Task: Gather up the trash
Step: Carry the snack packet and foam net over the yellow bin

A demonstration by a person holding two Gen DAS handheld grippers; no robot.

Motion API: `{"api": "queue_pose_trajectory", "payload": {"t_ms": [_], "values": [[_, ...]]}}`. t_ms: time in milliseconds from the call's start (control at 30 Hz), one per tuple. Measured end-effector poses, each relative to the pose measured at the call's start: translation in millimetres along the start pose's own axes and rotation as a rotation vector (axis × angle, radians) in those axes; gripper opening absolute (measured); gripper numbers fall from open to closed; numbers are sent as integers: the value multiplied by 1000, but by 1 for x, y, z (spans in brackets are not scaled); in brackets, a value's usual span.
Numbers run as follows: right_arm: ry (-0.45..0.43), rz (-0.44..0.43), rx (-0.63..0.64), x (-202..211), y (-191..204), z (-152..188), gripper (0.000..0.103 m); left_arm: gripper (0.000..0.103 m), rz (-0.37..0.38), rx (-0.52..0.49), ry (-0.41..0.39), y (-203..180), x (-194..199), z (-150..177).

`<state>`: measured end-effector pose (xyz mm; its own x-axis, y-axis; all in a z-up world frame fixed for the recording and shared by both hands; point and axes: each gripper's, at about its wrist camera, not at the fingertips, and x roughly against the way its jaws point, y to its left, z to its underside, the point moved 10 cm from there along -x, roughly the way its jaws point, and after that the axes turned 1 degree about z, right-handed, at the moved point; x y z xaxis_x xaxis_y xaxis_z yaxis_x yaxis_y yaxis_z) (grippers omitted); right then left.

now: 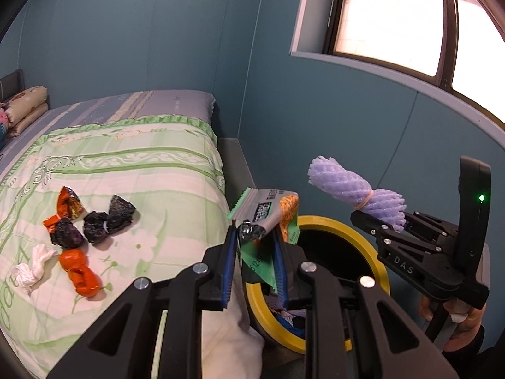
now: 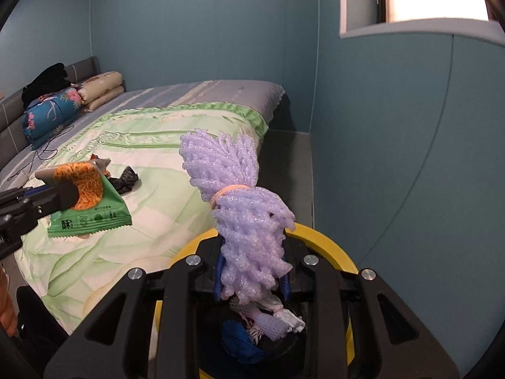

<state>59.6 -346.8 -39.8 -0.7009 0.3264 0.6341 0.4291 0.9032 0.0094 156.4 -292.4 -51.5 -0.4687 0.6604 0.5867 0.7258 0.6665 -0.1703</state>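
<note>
My left gripper point(image 1: 255, 246) is shut on a green snack wrapper point(image 1: 268, 218) and holds it over the near rim of the yellow-rimmed trash bin point(image 1: 380, 271). It also shows in the right wrist view point(image 2: 91, 208). My right gripper point(image 2: 252, 271) is shut on a purple foam net bundle point(image 2: 240, 208) tied with a rubber band, held above the bin point(image 2: 328, 243). The bundle also shows in the left wrist view point(image 1: 353, 189). The bin holds several pieces of trash point(image 2: 271, 319). On the bed lie crumpled black point(image 1: 107, 221), orange point(image 1: 79, 271) and white point(image 1: 31, 268) pieces.
The bed point(image 1: 126, 170) with a green quilt fills the left side. Folded bedding point(image 2: 72, 104) lies at its head. The bin stands on the floor between the bed and the blue wall point(image 2: 394, 158). A window point(image 1: 394, 15) is at the upper right.
</note>
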Motion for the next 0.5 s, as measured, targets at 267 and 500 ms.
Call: {"api": "queue_pose_trajectory", "payload": {"t_ms": [267,500], "values": [[51,25,-26,-15,-11,11,26,20,31,0,72,-13,-32,14],[108,41,-40,-32,-23,24,27,20,71,-13,135,-27,-56,30]]}}
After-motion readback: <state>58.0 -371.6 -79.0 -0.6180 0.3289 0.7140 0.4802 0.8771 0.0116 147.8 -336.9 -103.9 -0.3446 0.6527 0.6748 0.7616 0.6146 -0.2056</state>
